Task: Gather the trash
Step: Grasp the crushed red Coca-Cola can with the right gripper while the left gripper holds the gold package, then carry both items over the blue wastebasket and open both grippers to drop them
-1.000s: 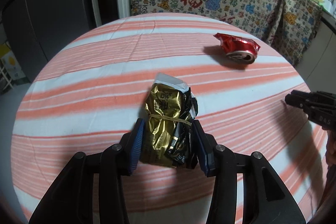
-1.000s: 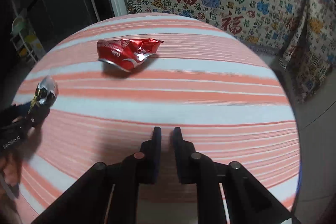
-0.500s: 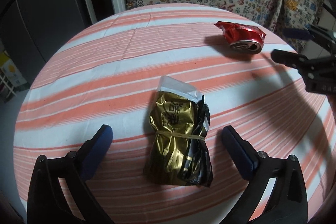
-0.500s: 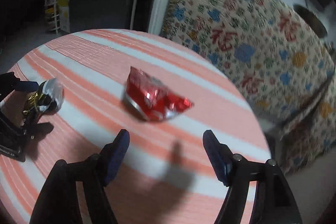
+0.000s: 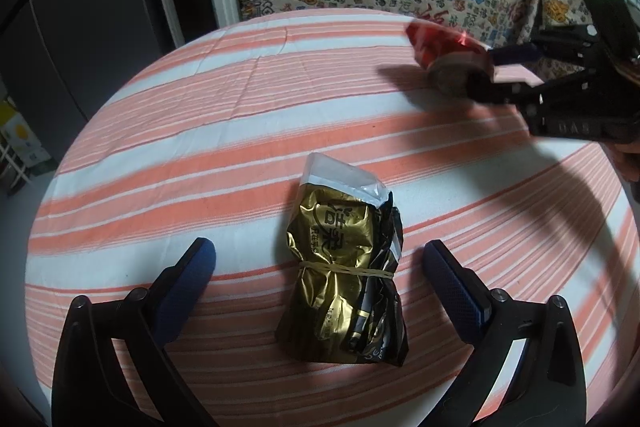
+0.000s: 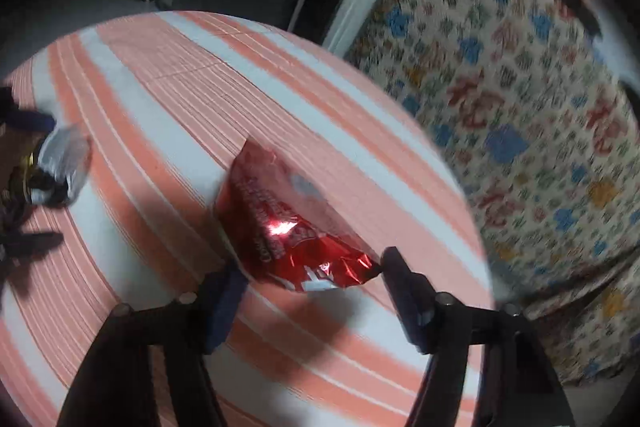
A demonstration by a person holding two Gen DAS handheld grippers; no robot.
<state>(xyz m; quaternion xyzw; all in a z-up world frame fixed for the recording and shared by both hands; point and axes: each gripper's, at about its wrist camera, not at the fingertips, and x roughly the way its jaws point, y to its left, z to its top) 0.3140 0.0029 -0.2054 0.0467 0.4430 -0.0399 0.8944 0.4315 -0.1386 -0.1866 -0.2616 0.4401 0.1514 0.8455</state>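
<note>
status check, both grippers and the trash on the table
Left gripper open, astride gold wrapper bundle, fingers clear. Right gripper closing around crushed red can, no firm grip yet. Striped tablecloth, nothing blocking.

Dim indoor light leaves both fisheye views dark and curved at the rims, the right wrist view smeared with motion blur, a glare spot on the crushed red can (image 6: 288, 227), and soft shadows falling across the striped desk (image 5: 240, 155) beside it.

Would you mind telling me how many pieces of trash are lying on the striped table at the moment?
2. A gold wrapper bundle lies near the table's front edge, between the left gripper's open fingers. A crushed red can lies farther back, at the right gripper's closing fingers. Nothing else shows.
</note>
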